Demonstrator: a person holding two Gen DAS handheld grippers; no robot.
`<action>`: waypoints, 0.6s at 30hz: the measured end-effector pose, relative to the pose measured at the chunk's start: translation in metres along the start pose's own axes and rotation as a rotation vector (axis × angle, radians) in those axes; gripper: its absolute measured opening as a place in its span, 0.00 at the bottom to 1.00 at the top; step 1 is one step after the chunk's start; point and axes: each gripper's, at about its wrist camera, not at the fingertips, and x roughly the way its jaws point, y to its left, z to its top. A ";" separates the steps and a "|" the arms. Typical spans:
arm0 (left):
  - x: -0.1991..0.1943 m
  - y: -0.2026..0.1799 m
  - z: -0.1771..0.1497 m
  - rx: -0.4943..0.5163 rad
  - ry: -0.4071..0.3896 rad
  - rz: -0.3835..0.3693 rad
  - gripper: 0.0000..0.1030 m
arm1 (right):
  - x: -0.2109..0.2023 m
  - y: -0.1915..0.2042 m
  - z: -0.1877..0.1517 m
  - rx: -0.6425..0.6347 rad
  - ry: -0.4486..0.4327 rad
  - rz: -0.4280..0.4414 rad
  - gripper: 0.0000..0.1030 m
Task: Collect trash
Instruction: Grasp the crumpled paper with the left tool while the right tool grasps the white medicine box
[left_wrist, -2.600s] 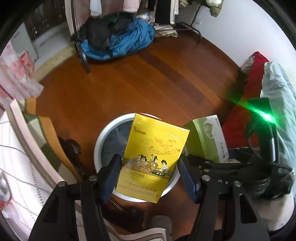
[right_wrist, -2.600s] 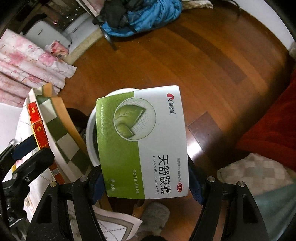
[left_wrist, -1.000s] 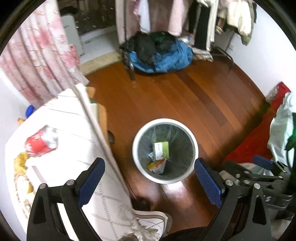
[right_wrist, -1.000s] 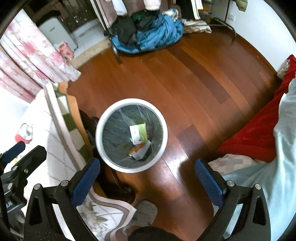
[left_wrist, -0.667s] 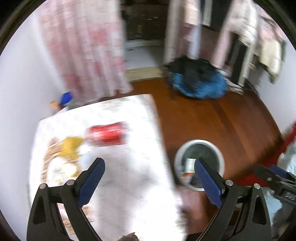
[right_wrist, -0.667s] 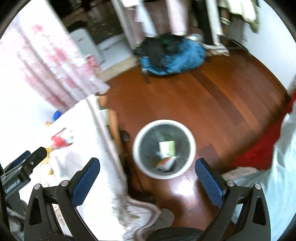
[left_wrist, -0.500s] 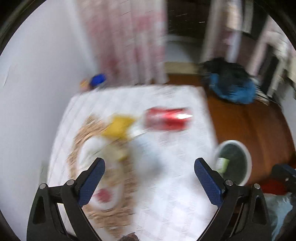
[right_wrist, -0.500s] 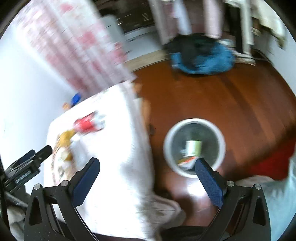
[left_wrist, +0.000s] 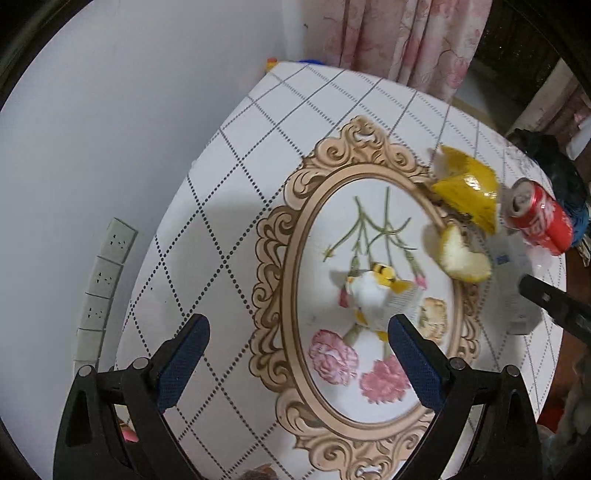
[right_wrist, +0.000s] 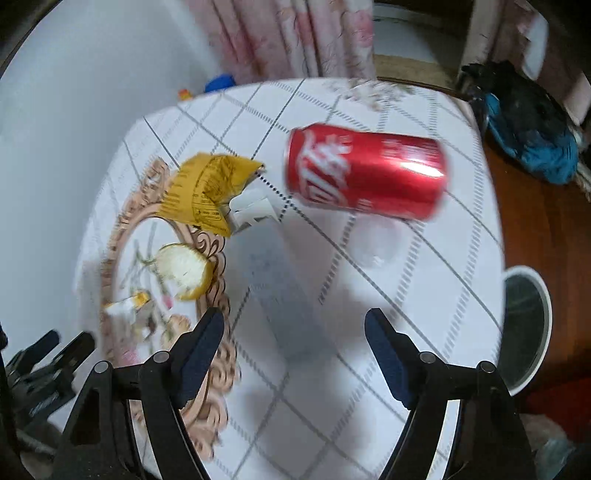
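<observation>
Both grippers are hanging over the round bench (left_wrist: 229, 206), covered in a white grid-patterned cloth with an ornate floral oval print, pointing steeply down at it.

Left gripper (left_wrist: 295, 354): jaws are standing wide apart, holding nothing. A small crumpled white-and-yellow paper wrapper (left_wrist: 373, 291) is lying just ahead of it, toward 1 o'clock, close to the right-hand finger. Further out at 1 o'clock: a pale yellow curved fruit peel (left_wrist: 458, 254), then a torn yellow foil packet (left_wrist: 465, 192).

Right gripper (right_wrist: 295, 350): jaws are closing, with nothing between them but bare cloth. A red aluminium cola can (right_wrist: 365, 170) is lying on its side at 12 o'clock, well apart from the pads. The view is blurred.

A white round waste bin (right_wrist: 543, 332) is sitting on the wooden floor at 3 o'clock, beyond the bench edge.

Step in hand, as judged: reaching for the next pieces of trash. The next move is calling for the right gripper to travel forward and straddle the can across its body, the left to drop onto the wrapper. The can may roll if nudged.
</observation>
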 end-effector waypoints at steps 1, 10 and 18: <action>0.003 0.002 0.000 0.000 0.004 -0.005 0.96 | 0.012 0.004 0.005 -0.007 0.013 -0.011 0.77; 0.017 -0.020 -0.011 0.061 0.012 -0.176 0.96 | 0.020 -0.007 -0.018 0.007 0.051 -0.033 0.44; 0.049 -0.040 0.002 0.076 0.022 -0.218 0.95 | 0.008 -0.042 -0.070 0.155 0.042 0.025 0.44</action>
